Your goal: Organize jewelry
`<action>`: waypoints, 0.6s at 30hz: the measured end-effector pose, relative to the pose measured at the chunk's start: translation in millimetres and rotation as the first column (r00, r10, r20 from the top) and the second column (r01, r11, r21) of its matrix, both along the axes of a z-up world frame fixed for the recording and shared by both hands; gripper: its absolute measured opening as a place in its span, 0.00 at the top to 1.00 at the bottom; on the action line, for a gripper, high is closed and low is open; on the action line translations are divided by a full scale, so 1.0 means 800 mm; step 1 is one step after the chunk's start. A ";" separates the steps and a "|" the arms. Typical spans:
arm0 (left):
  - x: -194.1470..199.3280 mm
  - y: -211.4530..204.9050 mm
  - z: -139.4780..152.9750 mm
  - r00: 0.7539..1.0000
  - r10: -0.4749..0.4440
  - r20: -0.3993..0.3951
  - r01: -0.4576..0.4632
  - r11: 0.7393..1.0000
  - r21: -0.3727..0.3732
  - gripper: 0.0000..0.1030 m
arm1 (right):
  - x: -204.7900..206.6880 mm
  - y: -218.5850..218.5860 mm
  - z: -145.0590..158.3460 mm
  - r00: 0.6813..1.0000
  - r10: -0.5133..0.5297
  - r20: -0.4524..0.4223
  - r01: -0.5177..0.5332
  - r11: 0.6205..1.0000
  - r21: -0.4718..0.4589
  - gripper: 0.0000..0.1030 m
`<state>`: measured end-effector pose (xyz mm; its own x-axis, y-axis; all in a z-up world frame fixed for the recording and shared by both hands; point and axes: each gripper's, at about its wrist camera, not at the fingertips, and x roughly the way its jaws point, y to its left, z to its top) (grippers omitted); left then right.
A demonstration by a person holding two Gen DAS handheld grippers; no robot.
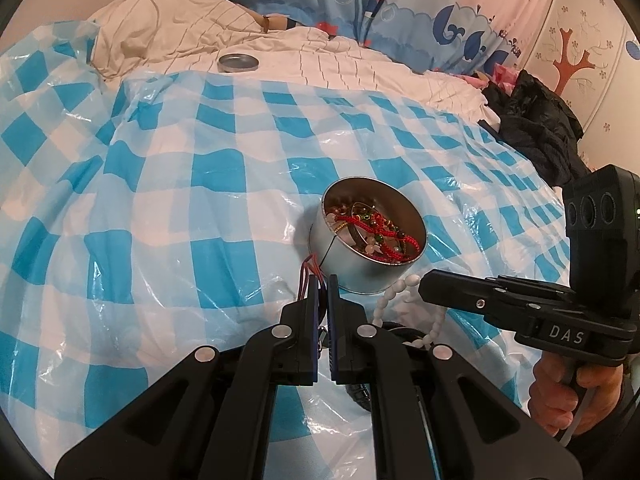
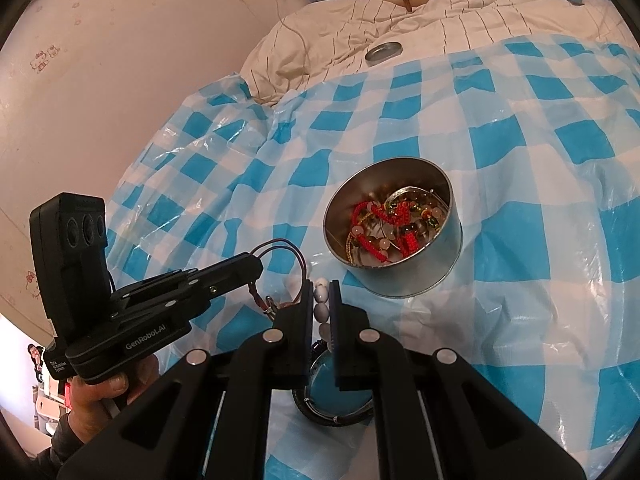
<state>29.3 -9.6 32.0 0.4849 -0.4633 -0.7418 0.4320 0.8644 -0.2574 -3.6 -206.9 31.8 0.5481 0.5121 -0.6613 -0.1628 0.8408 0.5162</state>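
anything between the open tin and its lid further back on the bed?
Nothing; only bare checkered plastic sheet, then striped bedding, separates the tin from the lid. Both wrist views show that stretch.

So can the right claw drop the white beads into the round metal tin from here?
Probably yes: the right claw, gripping the white bead bracelet, sits just short of the open round metal tin, nothing between.

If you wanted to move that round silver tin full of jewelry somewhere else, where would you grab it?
Probably by the rim, from above. The tin stands open and upright on the checkered plastic sheet, and its body looks too wide for narrow jaws to span. One finger inside, one outside the thin wall on the near side should work, where beads and red cords lie low enough.
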 end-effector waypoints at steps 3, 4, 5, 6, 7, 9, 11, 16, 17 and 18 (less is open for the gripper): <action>0.000 -0.002 0.000 1.000 -0.002 0.006 0.002 1.000 0.011 0.97 | 0.000 0.000 0.000 1.000 0.001 0.001 -0.001 1.000 0.001 0.92; 0.000 -0.002 0.001 1.000 -0.003 0.008 0.003 1.000 0.013 0.97 | 0.000 0.000 0.000 1.000 0.001 0.002 -0.001 1.000 0.002 0.92; 0.000 -0.003 0.001 1.000 -0.003 0.011 0.003 1.000 0.017 0.97 | -0.001 0.001 0.000 1.000 0.002 0.003 -0.002 1.000 0.003 0.92; 0.000 -0.004 0.001 1.000 -0.004 0.013 0.004 1.000 0.019 0.97 | -0.001 0.001 0.000 1.000 0.004 0.004 -0.004 1.000 0.006 0.92; -0.001 -0.004 0.002 1.000 -0.004 0.015 0.004 1.000 0.021 0.97 | -0.001 0.001 0.000 1.000 0.005 0.005 -0.005 1.000 0.009 0.92; -0.001 -0.006 0.002 1.000 -0.006 0.019 0.006 1.000 0.026 0.97 | -0.002 0.000 0.001 1.000 0.007 0.008 -0.007 1.000 0.014 0.92; -0.001 -0.008 0.002 1.000 -0.007 0.022 0.007 1.000 0.030 0.97 | -0.002 0.000 0.002 1.000 0.008 0.011 -0.009 1.000 0.017 0.92; -0.001 -0.010 0.003 1.000 -0.008 0.029 0.007 0.999 0.038 0.97 | -0.003 -0.002 0.003 1.000 0.011 0.015 -0.011 1.000 0.029 0.92; -0.001 -0.011 0.003 1.000 -0.008 0.030 0.007 0.999 0.039 0.97 | -0.003 -0.003 0.004 1.000 0.012 0.017 -0.012 0.999 0.031 0.92; -0.001 -0.011 0.003 0.999 -0.008 0.031 0.007 0.999 0.038 0.97 | -0.003 -0.003 0.005 1.000 0.013 0.020 -0.013 0.999 0.033 0.92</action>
